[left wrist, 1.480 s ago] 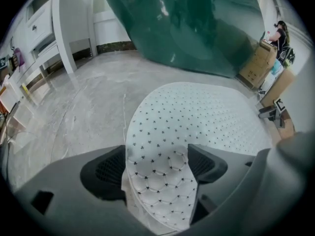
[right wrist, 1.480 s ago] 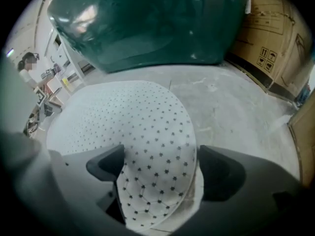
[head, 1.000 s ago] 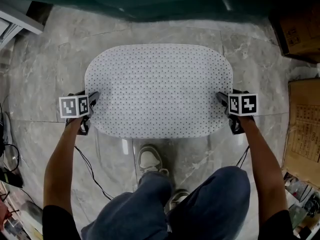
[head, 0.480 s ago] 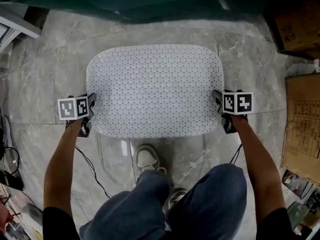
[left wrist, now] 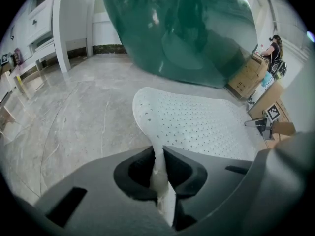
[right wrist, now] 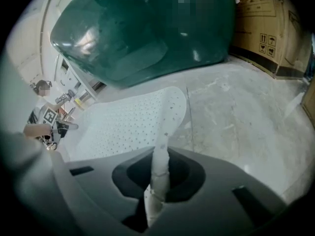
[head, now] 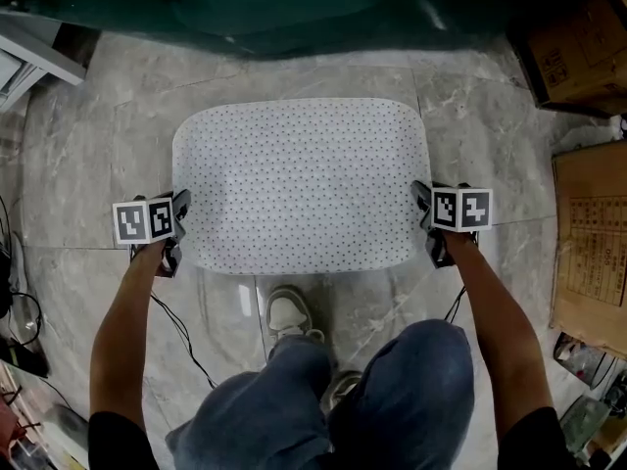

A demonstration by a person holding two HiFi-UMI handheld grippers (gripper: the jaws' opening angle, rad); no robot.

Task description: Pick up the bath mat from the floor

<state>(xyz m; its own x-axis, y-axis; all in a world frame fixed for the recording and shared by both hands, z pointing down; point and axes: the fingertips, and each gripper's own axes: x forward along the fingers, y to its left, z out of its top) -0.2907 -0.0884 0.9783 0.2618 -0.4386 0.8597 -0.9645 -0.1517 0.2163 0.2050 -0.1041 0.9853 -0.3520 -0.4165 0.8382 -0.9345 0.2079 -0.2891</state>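
Now both grippers were clamped on the mat [head: 304,179]. The left gripper [head: 182,206] pinched one short edge and the right gripper [head: 422,196] pinched the opposite one, so the white, dotted mat stretched between the two. Each pair of jaws had just been closing with the mat's rim between them. In each gripper view that rim stood as a thin upright strip squeezed tight in the jaws. From each grip the mat curved up out of the jaws and then spread away toward the other gripper. Its pinched ends were raised off the floor [head: 88,155]; whether its middle was clear of the marble could not be told. Both grippers pointed inward at the mat from either side. Beyond the jaws, past the mat's far long side, stood a big, dark green, glossy body [head: 294,8]. Outside the right gripper lay cardboard boxes [head: 588,253]. Behind the grippers, nearer the person, a white shoe [head: 291,313] stood on the floor just short of the mat's near side. A thin black cable [head: 181,346] trailed back from the left gripper.
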